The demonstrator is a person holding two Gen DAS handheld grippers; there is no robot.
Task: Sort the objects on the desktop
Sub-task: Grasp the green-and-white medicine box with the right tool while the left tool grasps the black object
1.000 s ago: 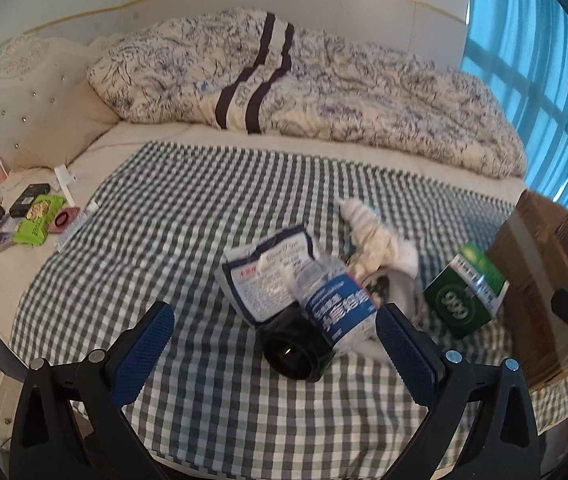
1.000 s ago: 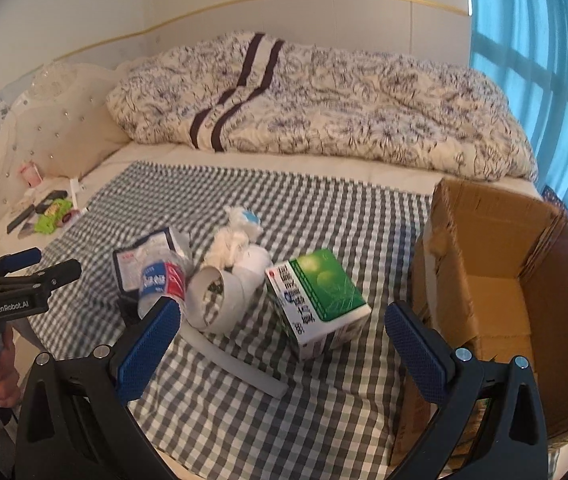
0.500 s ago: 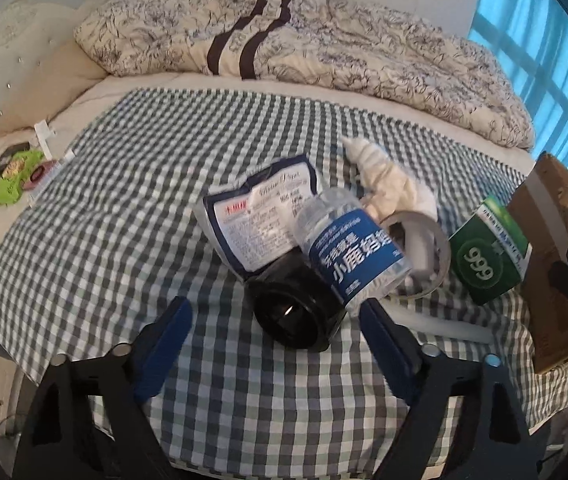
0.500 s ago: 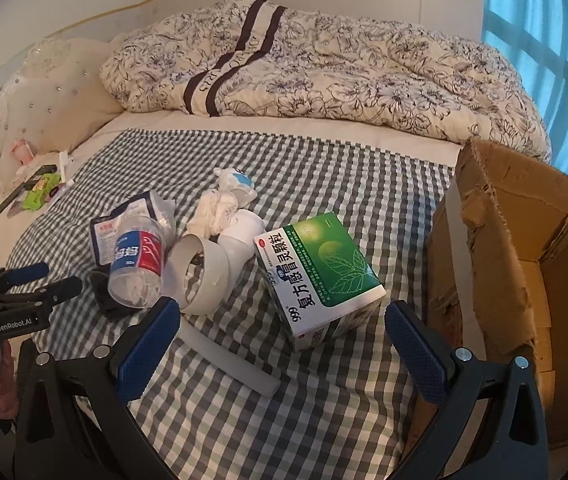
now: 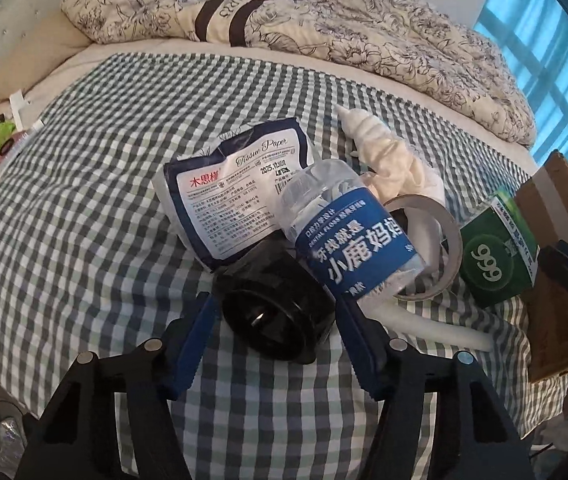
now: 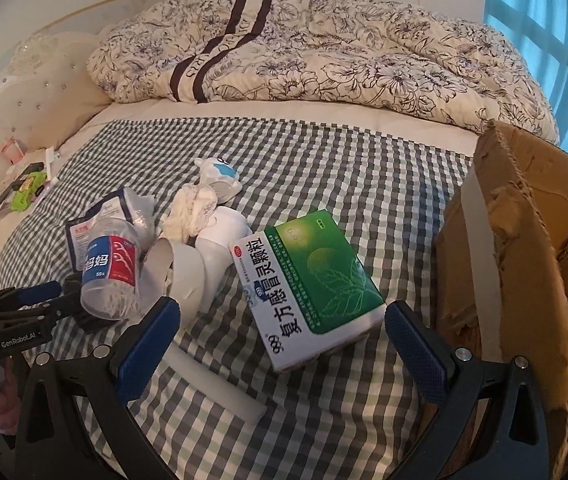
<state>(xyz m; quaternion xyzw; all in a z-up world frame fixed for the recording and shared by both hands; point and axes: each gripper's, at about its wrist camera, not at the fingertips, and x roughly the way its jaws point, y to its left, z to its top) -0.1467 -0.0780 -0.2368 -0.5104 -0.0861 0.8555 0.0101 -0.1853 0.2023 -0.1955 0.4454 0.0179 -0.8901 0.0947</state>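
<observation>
Checked cloth [image 6: 323, 168] spread over the bed, cardboard box [image 6: 523, 240] at its right edge. Green medicine box [image 6: 307, 288] lying before the right gripper [image 6: 284, 344], jaws wide, empty. Black round object [image 5: 274, 312] between the left gripper [image 5: 274, 340] pads, jaws part open, holding nothing.

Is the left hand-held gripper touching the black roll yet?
Cannot tell. In the left wrist view the left hand-held gripper stands open around the black roll, its blue pads close beside it, but no plain gap or contact shows.
</observation>
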